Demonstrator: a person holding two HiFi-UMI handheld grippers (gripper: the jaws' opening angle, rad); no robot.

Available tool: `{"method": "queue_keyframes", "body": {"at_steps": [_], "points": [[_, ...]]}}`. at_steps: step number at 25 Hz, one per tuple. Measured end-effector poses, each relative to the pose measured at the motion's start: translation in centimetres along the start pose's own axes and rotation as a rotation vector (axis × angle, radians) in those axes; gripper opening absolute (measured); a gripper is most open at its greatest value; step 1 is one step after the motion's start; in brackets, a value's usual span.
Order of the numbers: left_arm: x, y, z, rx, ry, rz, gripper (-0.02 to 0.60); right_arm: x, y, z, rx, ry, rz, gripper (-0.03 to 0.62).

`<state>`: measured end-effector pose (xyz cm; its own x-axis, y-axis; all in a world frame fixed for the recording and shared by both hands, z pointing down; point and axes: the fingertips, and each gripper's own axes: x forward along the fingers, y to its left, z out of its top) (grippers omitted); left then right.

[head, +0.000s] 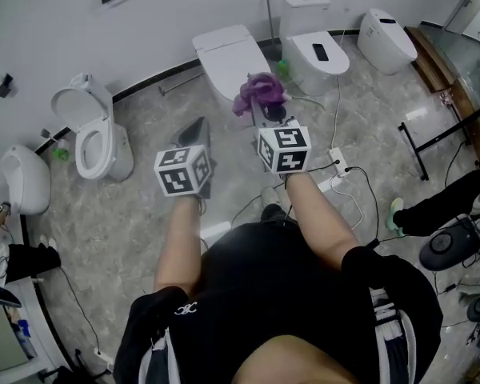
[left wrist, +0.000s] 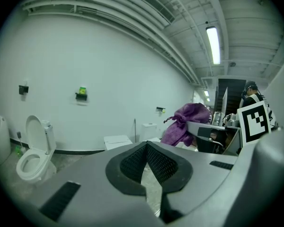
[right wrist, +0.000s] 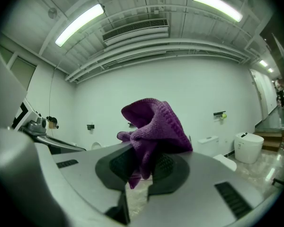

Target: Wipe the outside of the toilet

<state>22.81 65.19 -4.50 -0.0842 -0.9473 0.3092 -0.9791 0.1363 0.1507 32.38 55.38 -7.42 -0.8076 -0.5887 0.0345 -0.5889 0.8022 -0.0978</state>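
Right gripper (right wrist: 141, 167) jaws clamp purple cloth (right wrist: 156, 122); left gripper (left wrist: 146, 150) jaws closed, empty; toilet (head: 228, 54) ahead.

Grey marbled floor (head: 120, 230): bears white toilets (head: 92, 142) along the wall, a power strip (head: 337, 161), loose cables (head: 366, 184).
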Motion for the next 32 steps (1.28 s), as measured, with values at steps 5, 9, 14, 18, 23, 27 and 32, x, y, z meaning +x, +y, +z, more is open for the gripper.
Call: {"method": "queue_keyframes", "body": {"at_steps": [5,9,14,18,23,27,32], "points": [[5.9,1.0,2.5,-0.002,-0.001,0.018,0.006,5.6,-3.8,0.7,0.015,0.011,0.025,0.057],[10.7,1.9,4.6,0.000,-0.003,0.031,0.006,10.1,-6.7,1.4,0.020,0.011,0.042,0.057],[16.4,2.6,7.1,-0.002,-0.002,0.049,0.006,15.2,-10.4,2.0,0.021,0.023,0.067,0.057],[21.3,2.7,8.8,-0.005,-0.003,0.064,0.006,18.8,-13.7,2.2,0.020,0.030,0.090,0.057],[26.5,3.2,10.4,-0.015,-0.013,0.092,0.006,22.8,-16.8,1.9,0.013,0.049,0.140,0.057],[28.7,3.5,10.6,-0.041,-0.013,0.133,0.006,24.6,-18.6,2.0,0.003,0.059,0.179,0.057],[29.9,4.5,10.3,-0.069,-0.005,0.172,0.006,26.3,-19.9,1.8,0.002,0.072,0.203,0.057]]}}
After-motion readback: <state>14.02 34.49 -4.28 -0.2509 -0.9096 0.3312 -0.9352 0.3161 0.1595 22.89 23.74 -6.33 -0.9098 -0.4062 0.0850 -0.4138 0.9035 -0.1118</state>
